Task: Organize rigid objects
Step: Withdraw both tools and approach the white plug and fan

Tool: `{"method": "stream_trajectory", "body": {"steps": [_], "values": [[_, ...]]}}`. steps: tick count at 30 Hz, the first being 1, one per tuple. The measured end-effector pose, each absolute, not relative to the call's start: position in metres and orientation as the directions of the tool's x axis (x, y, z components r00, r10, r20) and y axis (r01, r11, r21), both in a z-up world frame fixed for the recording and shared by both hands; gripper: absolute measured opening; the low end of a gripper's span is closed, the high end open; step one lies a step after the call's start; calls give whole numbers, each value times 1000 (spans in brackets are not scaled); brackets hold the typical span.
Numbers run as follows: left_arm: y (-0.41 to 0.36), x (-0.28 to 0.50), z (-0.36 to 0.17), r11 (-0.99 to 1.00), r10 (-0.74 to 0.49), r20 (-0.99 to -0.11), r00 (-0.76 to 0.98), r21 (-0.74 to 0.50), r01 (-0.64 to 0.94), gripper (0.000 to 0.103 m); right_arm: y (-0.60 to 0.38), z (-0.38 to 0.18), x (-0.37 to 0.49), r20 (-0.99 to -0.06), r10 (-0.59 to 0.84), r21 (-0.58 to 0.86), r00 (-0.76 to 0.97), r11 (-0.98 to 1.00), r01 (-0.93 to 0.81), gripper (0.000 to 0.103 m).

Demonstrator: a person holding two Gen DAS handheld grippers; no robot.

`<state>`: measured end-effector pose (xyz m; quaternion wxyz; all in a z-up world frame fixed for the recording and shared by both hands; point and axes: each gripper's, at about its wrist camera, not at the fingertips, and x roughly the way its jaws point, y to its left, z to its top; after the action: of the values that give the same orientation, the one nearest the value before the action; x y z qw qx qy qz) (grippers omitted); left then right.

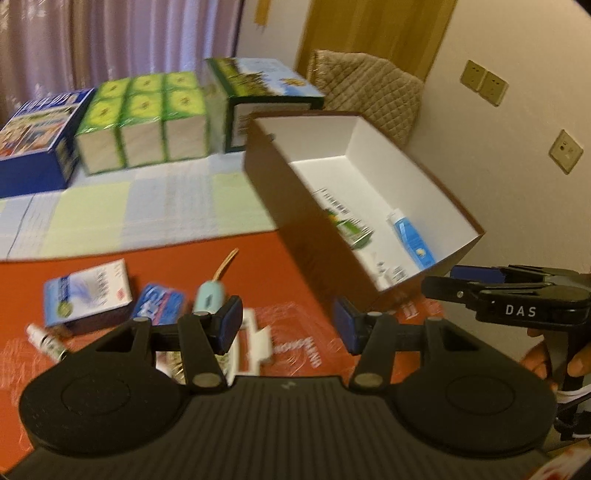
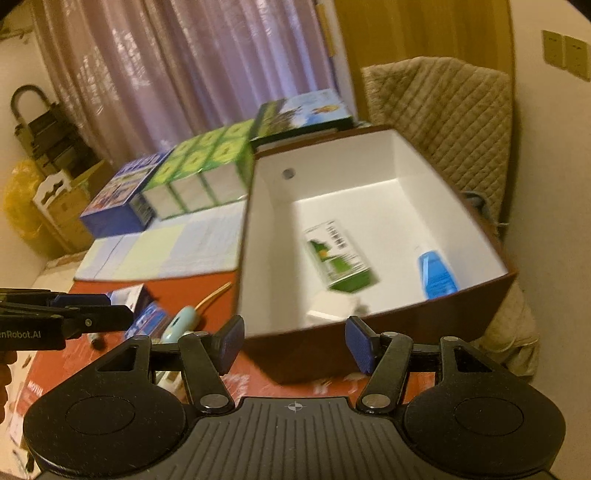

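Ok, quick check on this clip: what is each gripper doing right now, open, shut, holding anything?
Left gripper: open, nothing between its blue-padded fingers, above the red tabletop.
Right gripper: open, empty, before the white-lined brown cardboard box.

Backdrop of the room: cartons, cloth, curtain and wall fittings.

A blue carton [image 1: 35, 136], a shrink-wrapped block of green packs [image 1: 144, 122] and a green-edged carton with a picture lid [image 1: 258, 92] stand in a row on a pale checked cloth [image 1: 122, 210] that overlaps the red table covering [image 1: 266, 266]. Behind them hangs a mauve curtain [image 1: 122, 40]. A quilted beige cover [image 1: 369, 92] drapes over something beside a wooden door [image 1: 376, 33]. Wall sockets [image 1: 484, 86] sit on the cream wall. In the right wrist view, a cardboard box [image 2: 70, 206] and a yellow bag [image 2: 22, 199] rest near the far left corner.
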<state>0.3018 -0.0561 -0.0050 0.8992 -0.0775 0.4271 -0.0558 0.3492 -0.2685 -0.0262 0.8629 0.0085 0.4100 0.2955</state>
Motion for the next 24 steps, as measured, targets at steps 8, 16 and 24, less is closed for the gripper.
{"method": "stream_trajectory", "body": {"steps": [8,16,24], "values": [[-11,272,-21,983,-110,-796,595,-177,-54,50,-227,-43,327,-735,537,267,414,791,-550,58],[31,252,-31,977,-49,-815,577,-158,-140,50,-181,-63,312,-768,535,257,353,762,-594,58],[70,235,-41,969,-3,-829,560,-140,-202,50,-149,-78,306,-792,516,247,325,759,-602,58]]}}
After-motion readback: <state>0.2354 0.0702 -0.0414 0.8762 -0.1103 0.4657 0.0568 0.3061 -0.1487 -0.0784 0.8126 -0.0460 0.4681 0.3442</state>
